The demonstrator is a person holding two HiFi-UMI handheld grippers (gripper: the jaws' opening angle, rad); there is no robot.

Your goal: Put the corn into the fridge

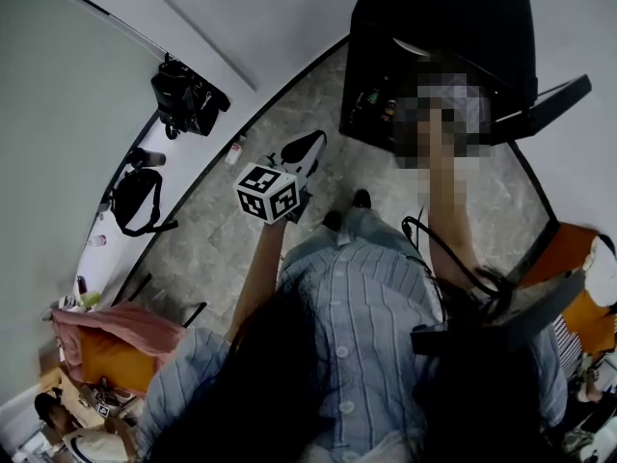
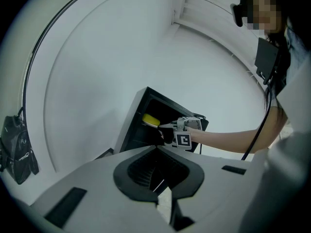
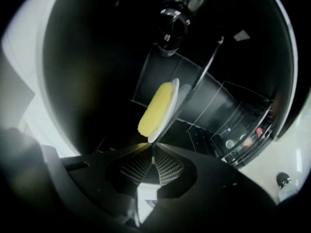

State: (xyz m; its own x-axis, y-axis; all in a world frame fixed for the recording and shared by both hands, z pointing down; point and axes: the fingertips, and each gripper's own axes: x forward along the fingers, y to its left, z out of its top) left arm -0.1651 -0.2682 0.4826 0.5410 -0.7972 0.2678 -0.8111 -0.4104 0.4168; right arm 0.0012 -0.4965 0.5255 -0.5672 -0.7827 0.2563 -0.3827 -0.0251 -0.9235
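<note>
While the person is standing on the marbled floor (image 1: 217, 234) before the black fridge (image 1: 439, 22), the right arm is reaching into its open front. The right tongs (image 3: 153, 152) are clamping shut on the corn (image 3: 156, 108), a yellow cob lying on a thin white tray (image 3: 174, 101). The tray's lower edge is being pinched between the two ribbed pads. The corn is slanting up and away from the tongs inside the fridge's dark cavity. Whether it is touching a shelf cannot be told.

From the left gripper view, the corn (image 2: 150, 120) is showing just inside the upper part of the opening, near the fridge's (image 2: 127, 132) left wall. The right tongs (image 2: 160, 125) are gripping it from the right, with their marker cube (image 2: 183, 140) facing the camera. The fridge door (image 1: 554, 104) is standing swung out at the fridge's right side, and in the right gripper view its inner racks (image 3: 243, 140) are carrying a few small items — too small to identify.

The left tongs (image 1: 301, 150) are hanging over the floor, well apart from the fridge. Their tips (image 2: 156, 148) are meeting, with nothing between them. Two black bags (image 1: 188, 95) are hanging on the white wall (image 1: 58, 114) along the floor's left edge.
</note>
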